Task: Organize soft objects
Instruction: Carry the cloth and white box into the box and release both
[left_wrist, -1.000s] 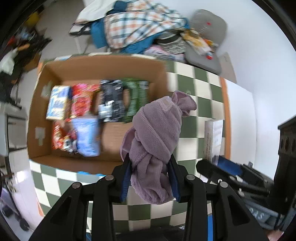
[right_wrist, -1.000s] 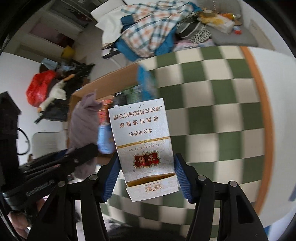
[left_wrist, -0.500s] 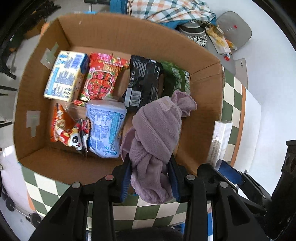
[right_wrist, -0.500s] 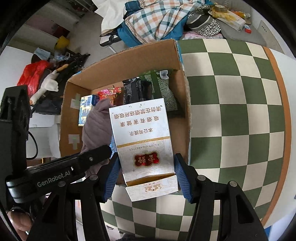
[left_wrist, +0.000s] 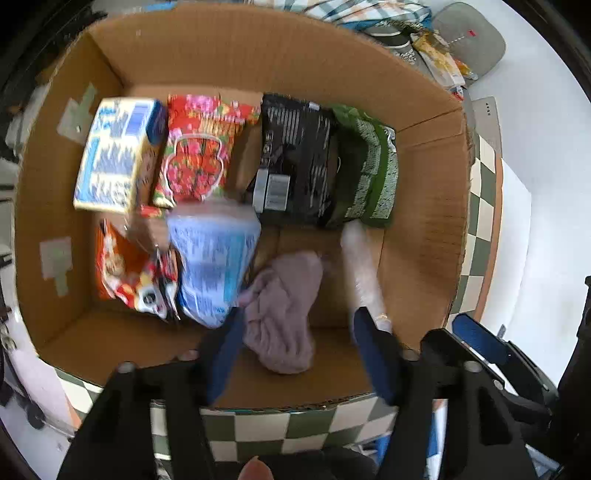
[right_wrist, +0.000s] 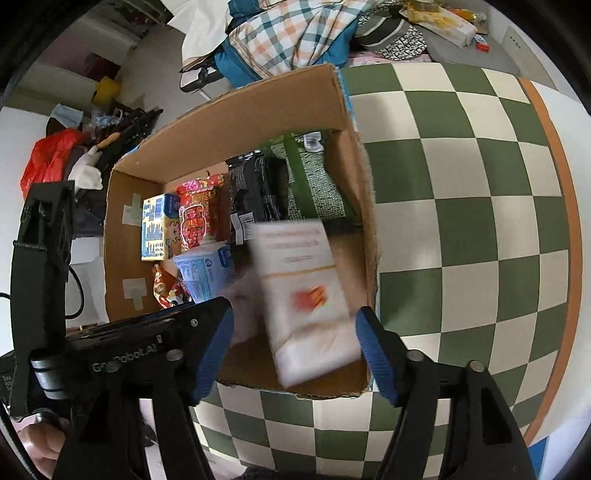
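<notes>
An open cardboard box (left_wrist: 424, 206) stands on a green and white checkered table; it also shows in the right wrist view (right_wrist: 258, 110). My left gripper (left_wrist: 299, 347) is open above the box's near side. The mauve towel (left_wrist: 284, 310) lies blurred between its fingers, free of them, inside the box. My right gripper (right_wrist: 295, 350) is open over the box. The white carton (right_wrist: 306, 306) is blurred between its fingers and apart from both; it shows edge-on in the left wrist view (left_wrist: 362, 269).
The box holds a blue and yellow box (left_wrist: 118, 151), a red packet (left_wrist: 199, 151), a black packet (left_wrist: 295, 158), a green packet (left_wrist: 369, 166) and a pale blue pack (left_wrist: 214, 258). Clothes (right_wrist: 291, 37) are piled behind the table (right_wrist: 461, 184).
Both grippers have opened. The towel has left the left gripper and dropped into the box. The white carton has left the right gripper and drops into the box.
</notes>
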